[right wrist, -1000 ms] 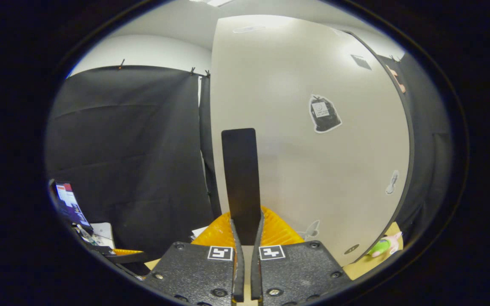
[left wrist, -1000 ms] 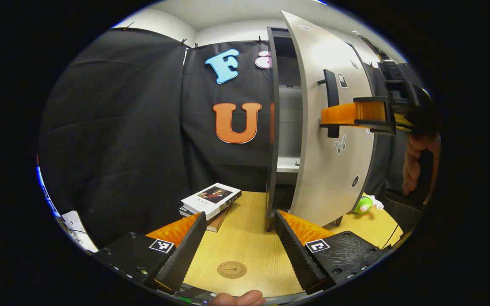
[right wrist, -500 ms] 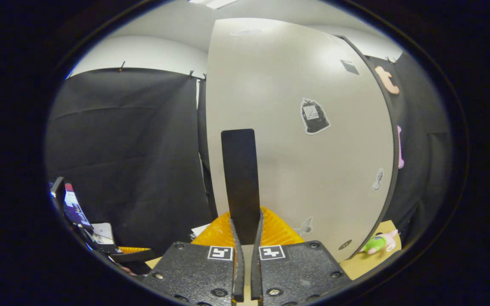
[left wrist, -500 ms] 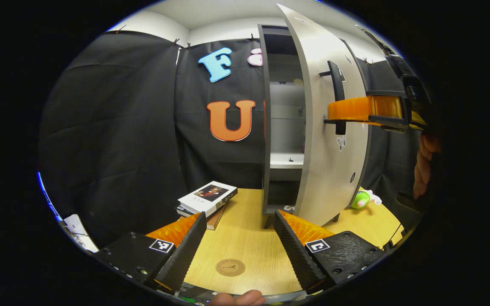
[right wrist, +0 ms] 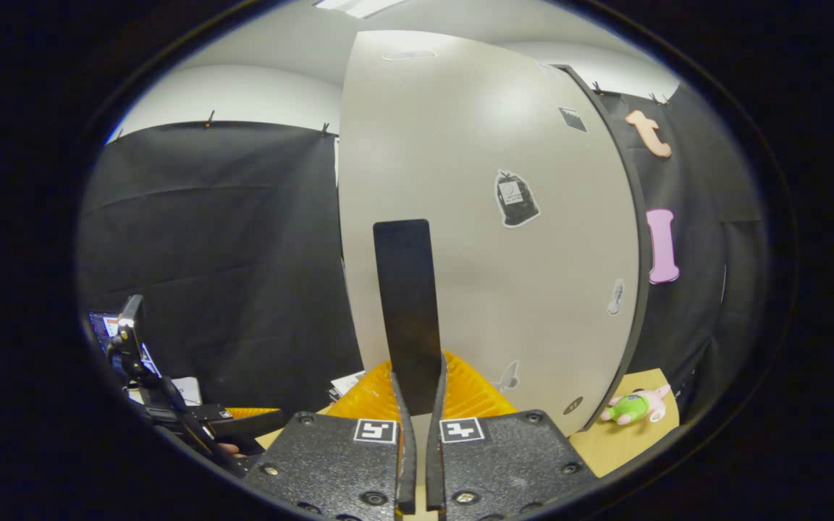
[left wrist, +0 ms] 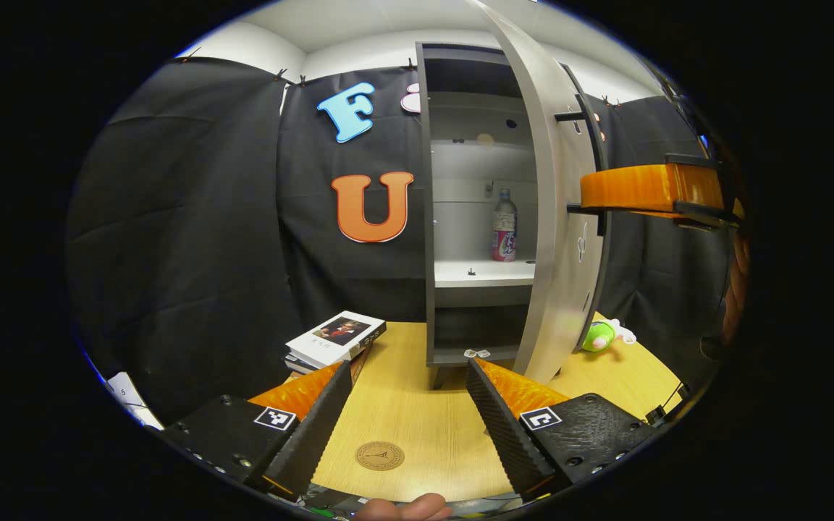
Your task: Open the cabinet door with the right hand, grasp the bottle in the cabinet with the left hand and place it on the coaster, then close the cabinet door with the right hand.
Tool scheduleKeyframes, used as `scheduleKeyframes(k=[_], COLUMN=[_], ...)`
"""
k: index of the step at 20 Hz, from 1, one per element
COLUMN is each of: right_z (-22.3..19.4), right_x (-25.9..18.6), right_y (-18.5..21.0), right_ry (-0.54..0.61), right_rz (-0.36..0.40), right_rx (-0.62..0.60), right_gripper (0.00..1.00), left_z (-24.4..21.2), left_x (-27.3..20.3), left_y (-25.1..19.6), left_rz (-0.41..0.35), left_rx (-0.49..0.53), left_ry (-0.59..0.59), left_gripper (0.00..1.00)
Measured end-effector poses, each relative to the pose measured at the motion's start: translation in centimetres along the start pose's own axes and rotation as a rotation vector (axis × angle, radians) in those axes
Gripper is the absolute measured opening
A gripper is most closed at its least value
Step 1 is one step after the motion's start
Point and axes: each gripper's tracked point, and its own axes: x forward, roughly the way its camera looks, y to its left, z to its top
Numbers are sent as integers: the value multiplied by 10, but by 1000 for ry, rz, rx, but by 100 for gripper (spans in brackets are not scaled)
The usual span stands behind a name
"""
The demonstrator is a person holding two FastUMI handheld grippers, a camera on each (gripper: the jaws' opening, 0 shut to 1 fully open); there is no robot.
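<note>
black handle (right wrist: 406, 311) sits pinched between the pressed-together fingers of the right gripper (right wrist: 417, 405); the cabinet door (right wrist: 489, 239) stands swung well out from the cabinet (left wrist: 428, 217). step in hand, by judgement: opening the door, nearly complete. left gripper (left wrist: 408, 405) hangs spread and empty above the worktop (left wrist: 417, 427), well apart from the bottle (left wrist: 504, 226), which stands upright on the cabinet's shelf (left wrist: 482, 273) toward the back. next move calls for the left gripper to reach through the opening past the door edge and close on the bottle's body. coaster (left wrist: 379, 456) lies flat on the wood-grain worktop just ahead of the left gripper. books (left wrist: 336, 340) are stacked to the left of the cabinet, a green plush toy (left wrist: 601, 335) lies behind the door. black cloth walls enclose the booth.
</note>
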Motion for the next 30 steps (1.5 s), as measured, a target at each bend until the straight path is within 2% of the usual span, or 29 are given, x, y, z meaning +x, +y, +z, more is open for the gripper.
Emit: scheduleKeyframes(k=[10, 17, 21, 25, 28, 30], right_z=[-1, 0, 2, 2, 2, 5], right_x=[-37, -67, -79, -99, -106, -116], right_y=[-21, -44, -66, -79, -90, -103], right_ry=[37, 9, -18, -37, -30, -42], right_rz=[-44, -94, -189, -252, -321, -351], right_rx=[-2, 27, -31, 41, -29, -33], right_gripper=[7, 8, 7, 7, 6, 6], left_z=[-1, 10, 23, 41, 52, 64], left_x=[16, 39, 55, 72, 85, 92], left_y=[-36, -61, -79, -105, -130, -140], left_rz=[-108, -172, -205, -250, -290, -296], left_rx=[-3, -5, -3, 1, 11, 18], left_ry=[-9, -25, -49, -83, -99, -120], left_gripper=[97, 97, 96, 96, 96, 96])
